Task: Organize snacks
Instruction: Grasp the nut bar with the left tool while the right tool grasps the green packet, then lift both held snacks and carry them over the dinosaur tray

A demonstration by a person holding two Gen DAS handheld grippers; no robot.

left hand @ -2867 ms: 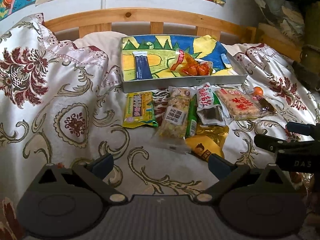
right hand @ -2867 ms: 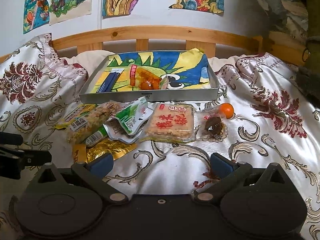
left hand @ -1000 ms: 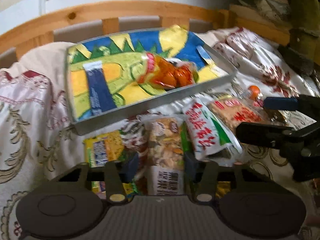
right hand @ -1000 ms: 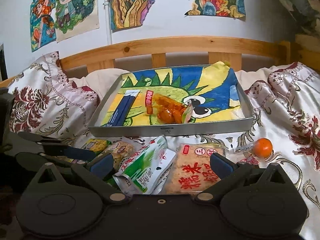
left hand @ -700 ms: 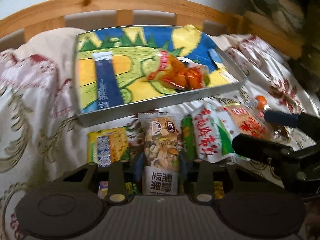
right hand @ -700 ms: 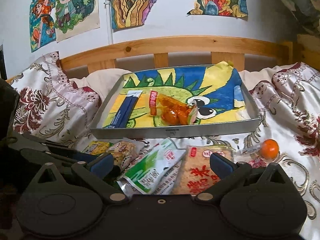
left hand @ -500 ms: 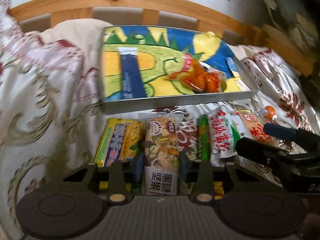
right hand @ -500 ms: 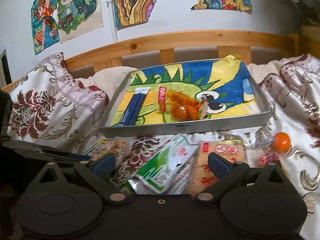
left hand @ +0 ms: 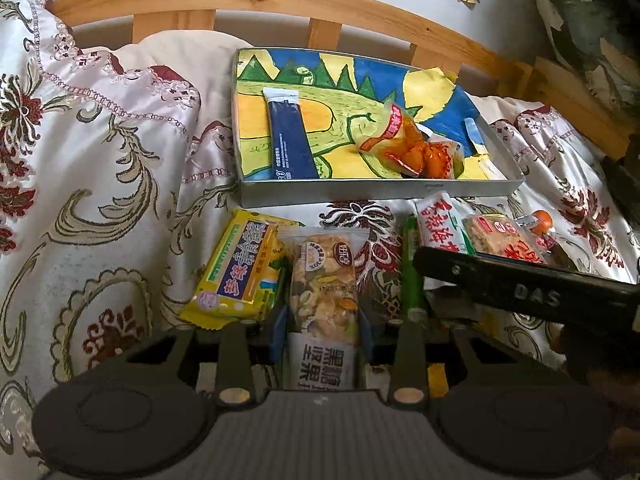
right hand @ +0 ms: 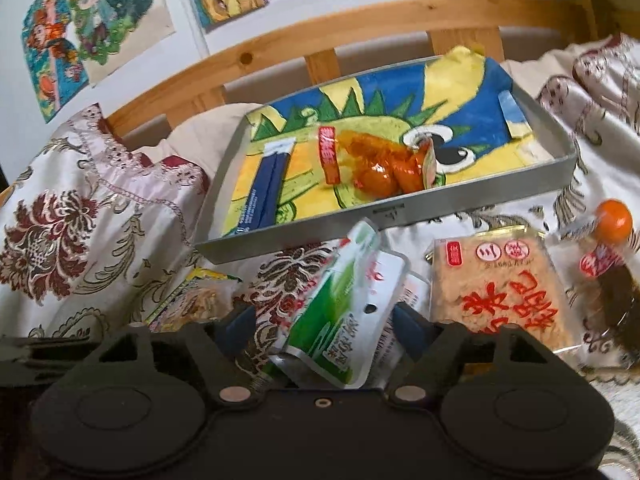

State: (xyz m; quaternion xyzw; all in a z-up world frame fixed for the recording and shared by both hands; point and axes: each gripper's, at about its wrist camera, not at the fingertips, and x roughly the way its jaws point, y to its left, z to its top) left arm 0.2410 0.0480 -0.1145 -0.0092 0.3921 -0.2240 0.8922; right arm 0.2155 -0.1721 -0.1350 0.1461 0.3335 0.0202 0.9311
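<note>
Left wrist view is showing the left gripper pinching the nut bar on the bed while the right gripper, fingers closing around the green pouch, is needing a firm squeeze before lifting toward the tray.

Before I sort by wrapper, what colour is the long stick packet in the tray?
Dark navy blue with a white top end; the stick packet shows best in the left wrist view.

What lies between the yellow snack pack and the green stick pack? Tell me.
The nut bar, gripped by the left gripper, plus a strip of bare floral bedspread right of it. The left wrist view shows this.
</note>
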